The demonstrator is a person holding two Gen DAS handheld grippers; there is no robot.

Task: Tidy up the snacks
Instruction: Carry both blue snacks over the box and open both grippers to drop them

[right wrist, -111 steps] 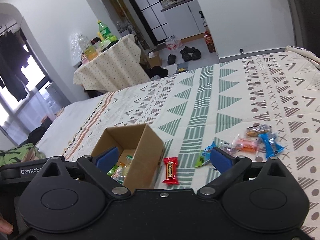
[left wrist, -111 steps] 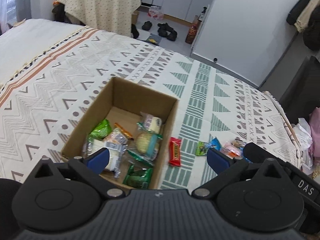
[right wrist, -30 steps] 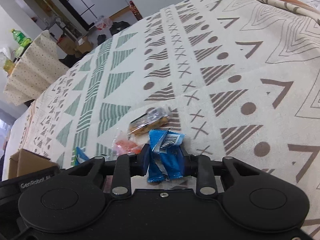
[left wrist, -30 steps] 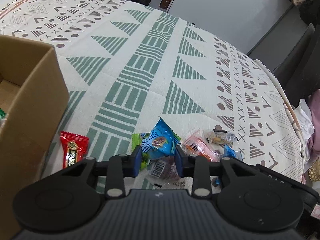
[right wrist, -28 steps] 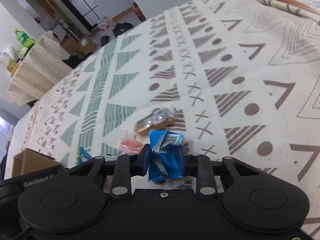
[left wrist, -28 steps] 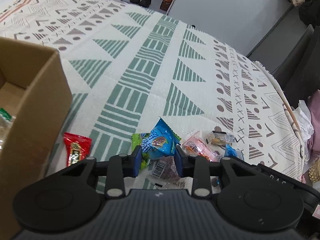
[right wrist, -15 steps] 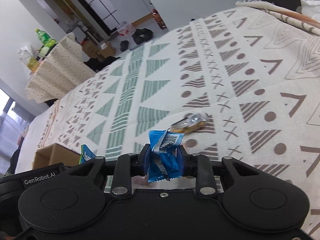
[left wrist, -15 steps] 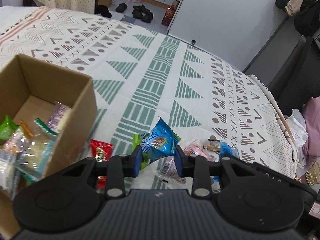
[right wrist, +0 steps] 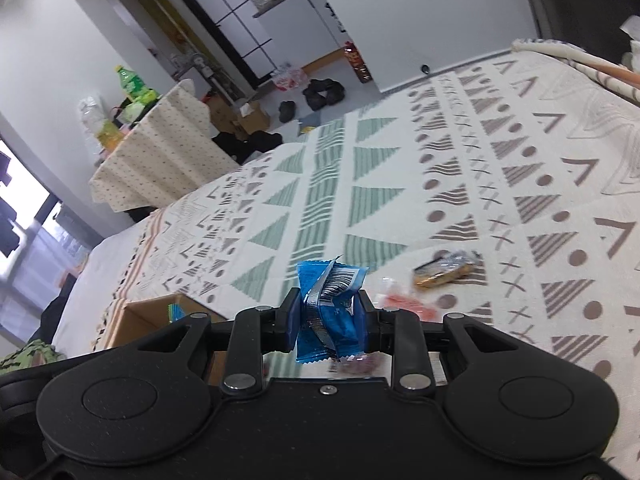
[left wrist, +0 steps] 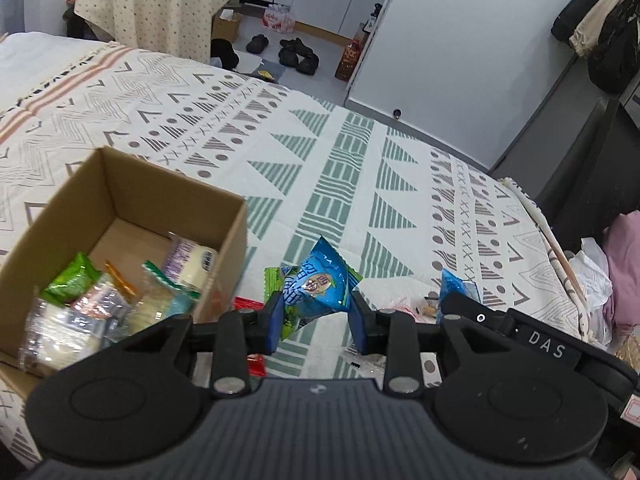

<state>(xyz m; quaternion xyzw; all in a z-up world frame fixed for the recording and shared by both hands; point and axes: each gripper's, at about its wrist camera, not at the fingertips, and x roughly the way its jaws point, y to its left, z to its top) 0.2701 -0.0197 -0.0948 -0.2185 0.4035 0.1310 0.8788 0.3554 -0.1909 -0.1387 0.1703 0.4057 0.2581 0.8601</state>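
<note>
Left wrist view: your left gripper (left wrist: pixel 316 318) pinches the blue triangular packet (left wrist: pixel 320 284) beside the cardboard box (left wrist: pixel 232 216)'s right wall; release early and it drops onto the bedspread (left wrist: pixel 360 168). Your right gripper (right wrist: pixel 329 316) clamps a blue wrapper (right wrist: pixel 330 308).

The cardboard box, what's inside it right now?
The cardboard box holds a pile of wrapped snacks: a green packet, a pale wrapped cake and clear-wrapped pieces. Its near corner and anything under the pile are hidden.

The red packet (left wrist: pixel 251 320) is mostly hidden behind the left hand-held gripper (left wrist: pixel 316 316).
</note>
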